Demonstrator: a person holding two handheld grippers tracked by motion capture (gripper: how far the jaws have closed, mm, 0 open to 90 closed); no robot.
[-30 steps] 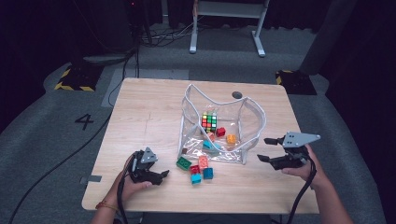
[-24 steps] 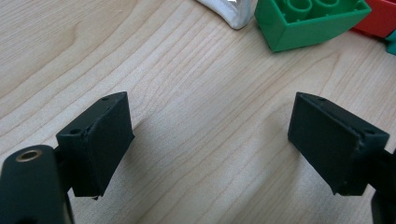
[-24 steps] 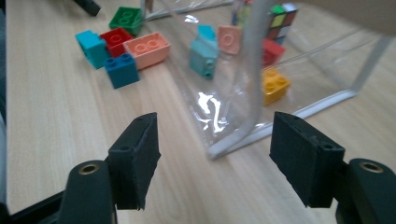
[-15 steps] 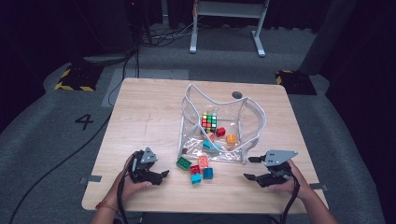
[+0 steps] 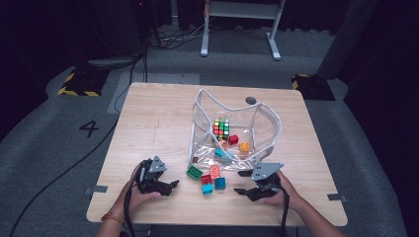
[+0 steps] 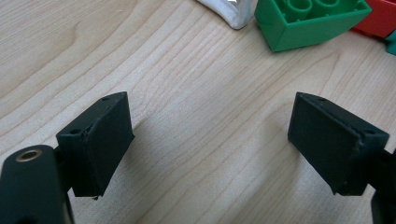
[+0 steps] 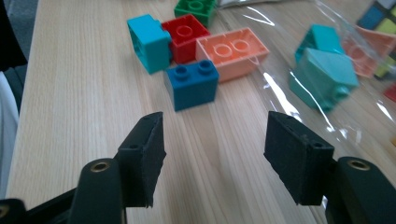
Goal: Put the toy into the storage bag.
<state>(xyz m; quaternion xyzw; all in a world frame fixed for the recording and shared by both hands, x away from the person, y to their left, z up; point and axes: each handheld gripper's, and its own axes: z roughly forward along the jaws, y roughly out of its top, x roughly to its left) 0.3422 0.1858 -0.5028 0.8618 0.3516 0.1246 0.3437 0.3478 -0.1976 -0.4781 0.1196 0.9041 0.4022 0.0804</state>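
Several loose bricks lie on the wooden table [image 5: 148, 123] in front of a clear plastic bag [image 5: 257, 148]: a green brick [image 5: 194, 172] [image 6: 308, 21], a salmon brick [image 5: 215, 171] [image 7: 232, 51], a red brick [image 5: 206, 178] [image 7: 186, 30], a blue brick [image 5: 220, 183] [image 7: 192, 86] and a teal brick [image 5: 207, 189] [image 7: 148, 42]. My left gripper [image 5: 170, 185] [image 6: 210, 135] rests open just left of the green brick, holding nothing. My right gripper [image 5: 242, 182] [image 7: 210, 144] stands open, low over the table, facing the blue brick from the right.
Inside the bag sit a Rubik's cube [image 5: 221, 128] [image 7: 380, 18], a red cube [image 5: 233, 139], an orange block [image 5: 244, 146] and teal blocks [image 7: 327, 70]. The bag's white rim [image 6: 233, 11] lies close to the green brick. The table's front edge runs just behind both hands.
My right gripper has come down and leftward from beside the bag's right side to the table front, near the loose bricks. The left gripper has stayed put.
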